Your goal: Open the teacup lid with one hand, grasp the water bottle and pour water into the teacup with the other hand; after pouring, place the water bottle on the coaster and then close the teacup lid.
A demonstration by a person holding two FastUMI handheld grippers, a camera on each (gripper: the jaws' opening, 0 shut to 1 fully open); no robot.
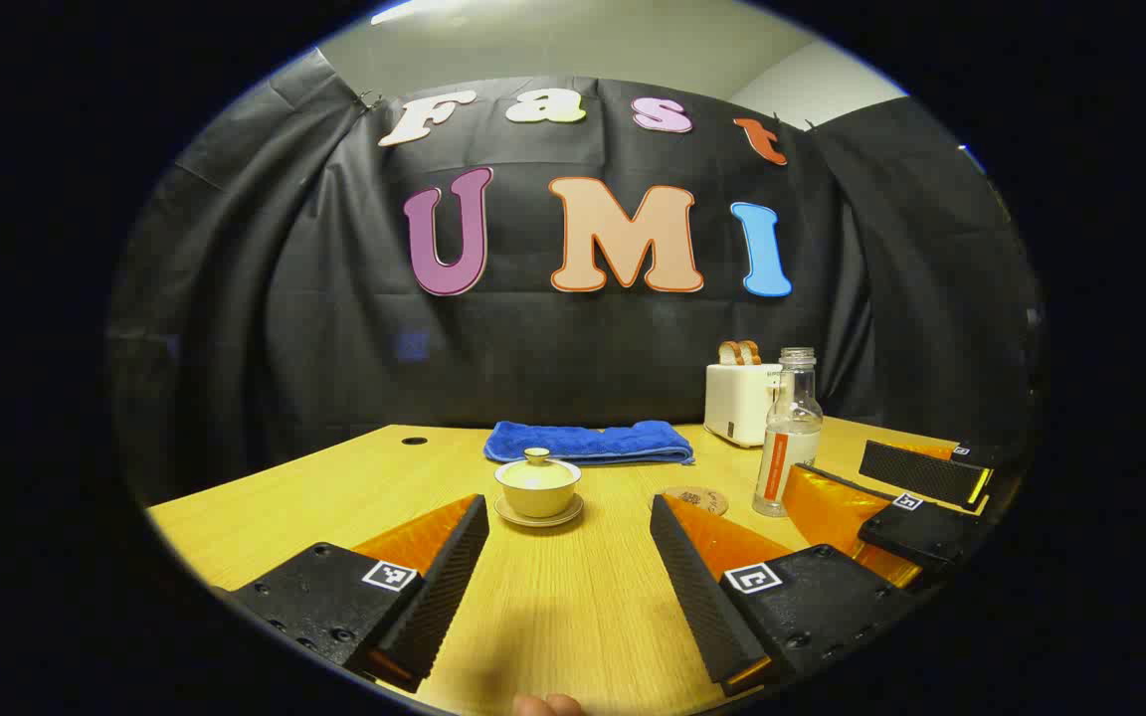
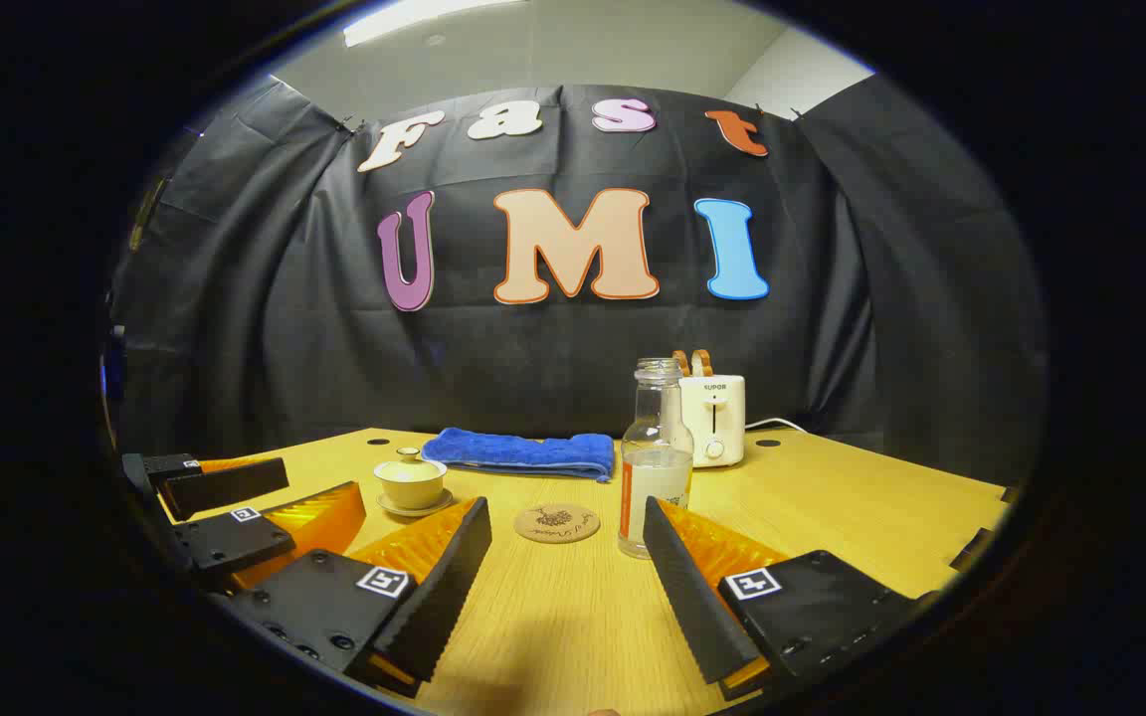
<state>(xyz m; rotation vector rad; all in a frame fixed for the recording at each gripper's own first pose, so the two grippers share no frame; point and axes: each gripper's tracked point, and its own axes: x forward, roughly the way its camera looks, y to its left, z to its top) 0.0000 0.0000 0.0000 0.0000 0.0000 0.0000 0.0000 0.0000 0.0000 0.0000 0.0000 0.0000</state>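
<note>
A pale teacup (image 1: 537,486) with its lid on stands on a saucer on the wooden table (image 1: 265,502), straight ahead of my open left gripper (image 1: 569,517). A clear water bottle (image 1: 787,432) without a cap stands to its right, beside a round cork coaster (image 1: 695,498). In the right gripper view the bottle (image 2: 656,457) stands just beyond the right finger of my open right gripper (image 2: 566,520), the coaster (image 2: 557,522) lies ahead between the fingers, and the teacup (image 2: 412,481) sits farther left. Nothing is held by either gripper.
A folded blue towel (image 1: 588,442) lies behind the teacup. A white toaster (image 1: 739,400) with bread slices stands at the back near the bottle. The right gripper (image 1: 921,497) appears at the right edge of the left gripper view; the left gripper (image 2: 225,507) appears at the left of the right gripper view.
</note>
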